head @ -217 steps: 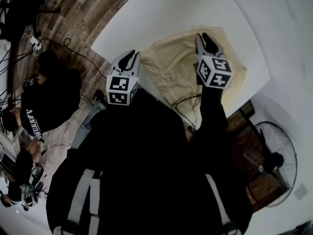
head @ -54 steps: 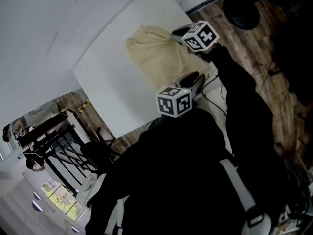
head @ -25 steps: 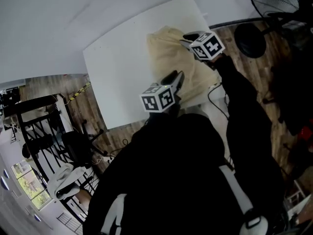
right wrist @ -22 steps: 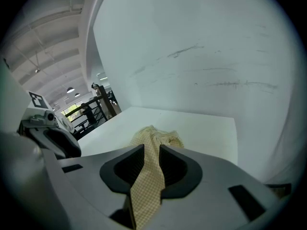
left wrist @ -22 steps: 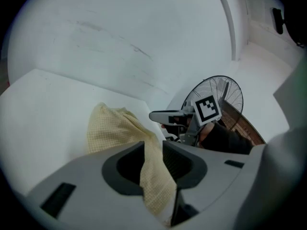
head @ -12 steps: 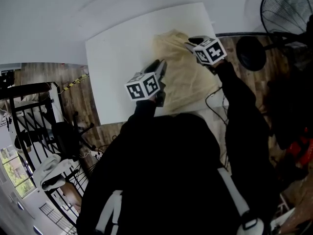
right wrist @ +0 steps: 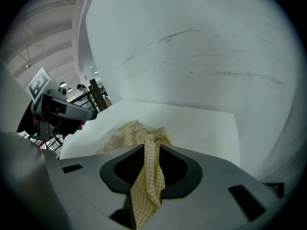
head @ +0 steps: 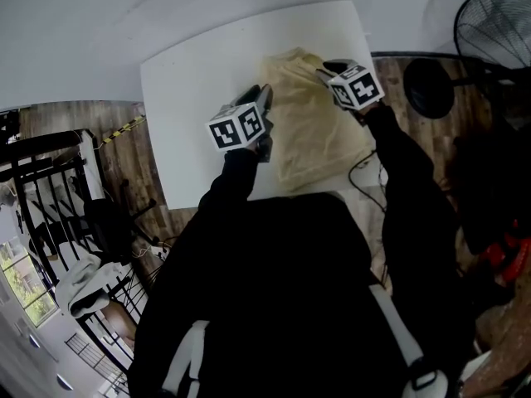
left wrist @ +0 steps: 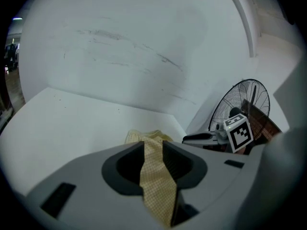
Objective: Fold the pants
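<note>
Pale yellow checked pants (head: pixel 311 123) lie bunched on the white table (head: pixel 191 89). My left gripper (head: pixel 260 99) holds their left edge, and in the left gripper view a strip of the checked cloth (left wrist: pixel 154 176) is pinched between its shut jaws. My right gripper (head: pixel 325 68) grips the far right edge; in the right gripper view the cloth (right wrist: pixel 146 176) runs between its shut jaws, with the rest of the pants (right wrist: pixel 134 133) heaped ahead on the table. Each gripper shows in the other's view: the right gripper (left wrist: pixel 211 137) and the left gripper (right wrist: pixel 60 110).
A standing fan (head: pixel 491 31) stands on the wooden floor to the right of the table, also visible as the fan (left wrist: pixel 240 102). A black cable (head: pixel 365 168) hangs off the table's near edge. Black chairs and racks (head: pixel 50 181) crowd the left. A white wall lies beyond the table.
My left gripper has moved left and further out over the table with the pants' edge, spreading the cloth. The right gripper has stayed at the far right edge. The head view has swung round.
</note>
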Motion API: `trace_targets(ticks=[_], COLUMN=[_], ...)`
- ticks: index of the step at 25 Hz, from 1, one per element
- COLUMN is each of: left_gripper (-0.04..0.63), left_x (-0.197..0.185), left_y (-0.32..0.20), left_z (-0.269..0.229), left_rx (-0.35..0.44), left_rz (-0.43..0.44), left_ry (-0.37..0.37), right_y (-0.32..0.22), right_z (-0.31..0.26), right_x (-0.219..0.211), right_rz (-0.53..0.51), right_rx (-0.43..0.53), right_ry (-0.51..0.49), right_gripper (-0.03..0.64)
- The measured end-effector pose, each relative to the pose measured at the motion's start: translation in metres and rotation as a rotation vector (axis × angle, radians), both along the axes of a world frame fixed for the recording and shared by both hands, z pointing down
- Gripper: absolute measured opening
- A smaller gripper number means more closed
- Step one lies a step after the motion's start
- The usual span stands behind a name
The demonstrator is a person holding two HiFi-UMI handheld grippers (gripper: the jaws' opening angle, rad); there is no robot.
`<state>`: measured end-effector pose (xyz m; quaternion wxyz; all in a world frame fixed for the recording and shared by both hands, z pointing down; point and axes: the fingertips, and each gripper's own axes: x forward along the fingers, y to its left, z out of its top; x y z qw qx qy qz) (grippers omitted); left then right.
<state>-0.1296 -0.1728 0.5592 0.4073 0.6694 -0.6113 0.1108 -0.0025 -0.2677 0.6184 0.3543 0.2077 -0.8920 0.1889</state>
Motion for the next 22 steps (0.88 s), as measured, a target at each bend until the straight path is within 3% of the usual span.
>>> trace_targets(ticks=[14, 22], left_gripper=[0.100, 0.100], left_x=[-0.032, -0.040], left_y=[-0.034, -0.050], left_z=[0.043, 0.072], left_rx=[-0.033, -0.066], left_rz=[0.004, -0.008], left_ry=[-0.028, 0.019], right_y=[-0.038, -0.056], right_z=[0.024, 0.045], right_x=[-0.026, -0.041], right_rz=[0.021, 0.003], right_rx=[0.026, -0.009], right_ry=[0.031, 0.058], right_gripper=[0.078, 0.078])
